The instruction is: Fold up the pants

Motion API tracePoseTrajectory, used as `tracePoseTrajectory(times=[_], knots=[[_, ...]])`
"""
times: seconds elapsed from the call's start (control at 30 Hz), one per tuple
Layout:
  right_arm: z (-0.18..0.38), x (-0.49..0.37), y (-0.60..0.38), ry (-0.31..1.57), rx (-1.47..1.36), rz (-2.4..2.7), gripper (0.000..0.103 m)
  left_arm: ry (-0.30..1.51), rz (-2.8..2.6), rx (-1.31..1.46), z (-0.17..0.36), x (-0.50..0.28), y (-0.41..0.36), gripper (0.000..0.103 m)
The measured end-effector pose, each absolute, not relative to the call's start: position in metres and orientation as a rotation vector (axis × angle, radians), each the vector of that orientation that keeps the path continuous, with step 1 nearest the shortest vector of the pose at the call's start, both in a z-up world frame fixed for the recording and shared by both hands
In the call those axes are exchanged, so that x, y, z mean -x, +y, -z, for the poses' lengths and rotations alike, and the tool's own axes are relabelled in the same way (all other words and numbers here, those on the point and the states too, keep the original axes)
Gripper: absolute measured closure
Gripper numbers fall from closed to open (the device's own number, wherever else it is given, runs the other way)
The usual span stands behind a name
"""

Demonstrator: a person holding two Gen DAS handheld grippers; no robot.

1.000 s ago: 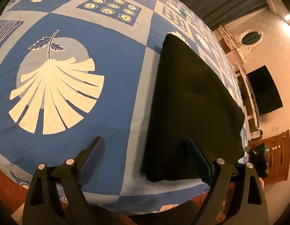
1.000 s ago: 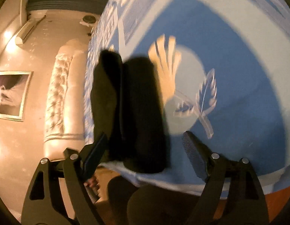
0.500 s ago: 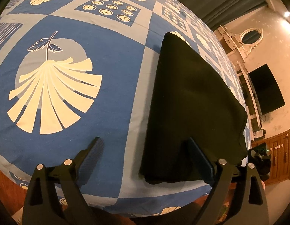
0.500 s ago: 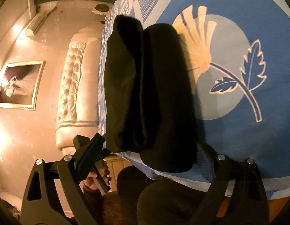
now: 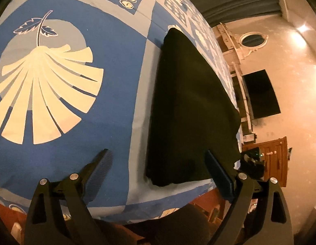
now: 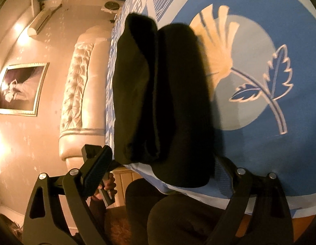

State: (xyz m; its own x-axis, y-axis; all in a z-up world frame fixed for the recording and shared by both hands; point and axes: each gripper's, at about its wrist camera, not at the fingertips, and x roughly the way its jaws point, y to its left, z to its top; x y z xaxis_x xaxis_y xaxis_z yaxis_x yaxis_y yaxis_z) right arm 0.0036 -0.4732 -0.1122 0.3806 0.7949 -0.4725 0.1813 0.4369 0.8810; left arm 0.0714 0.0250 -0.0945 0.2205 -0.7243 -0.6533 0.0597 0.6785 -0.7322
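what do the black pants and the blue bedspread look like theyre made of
Pants: probably a soft, matte knit or cotton; they show no sheen and fold into thick, rounded layers.
Bedspread: apparently a smooth woven cotton with a flat printed pattern in blue, grey and cream; it lies taut with a slight crease near the edge.

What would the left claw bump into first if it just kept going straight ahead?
Probably the blue patterned bedspread, with the left claw open; the folded black pants lie just right of centre, so depth is hard to judge.
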Motion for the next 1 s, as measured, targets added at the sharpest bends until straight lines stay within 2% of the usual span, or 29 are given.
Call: tracePoseTrajectory(times=[0.53,0.57,0.6,0.63,0.67,0.73,0.87,1.0], knots=[[0.110,-0.003,-0.476,1.157,-1.048,-0.523,0.012,1.338,0.792,0.721,0.105,-0.082,-0.011,0.013],[0.109,-0.003,-0.475,1.161,-1.036,-0.519,0.014,1.341,0.789,0.709,0.105,-0.082,-0.012,0.016],[0.108,-0.003,-0.473,1.171,-1.012,-0.507,0.020,1.345,0.774,0.681,0.104,-0.082,-0.014,0.027],[0.108,-0.003,-0.472,1.179,-0.992,-0.497,0.023,1.346,0.757,0.636,0.104,-0.082,-0.015,0.033],[0.108,-0.003,-0.471,1.185,-0.976,-0.490,0.028,1.343,0.755,0.615,0.103,-0.081,-0.016,0.034],[0.108,-0.003,-0.470,1.193,-0.956,-0.482,0.036,1.342,0.751,0.606,0.103,-0.080,-0.015,0.044],[0.106,-0.005,-0.463,1.195,-0.913,-0.480,0.058,1.343,0.726,0.636,0.106,-0.080,-0.010,0.055],[0.101,-0.011,-0.456,1.178,-0.845,-0.478,0.065,1.311,0.690,0.631,0.102,-0.075,-0.008,0.063]])
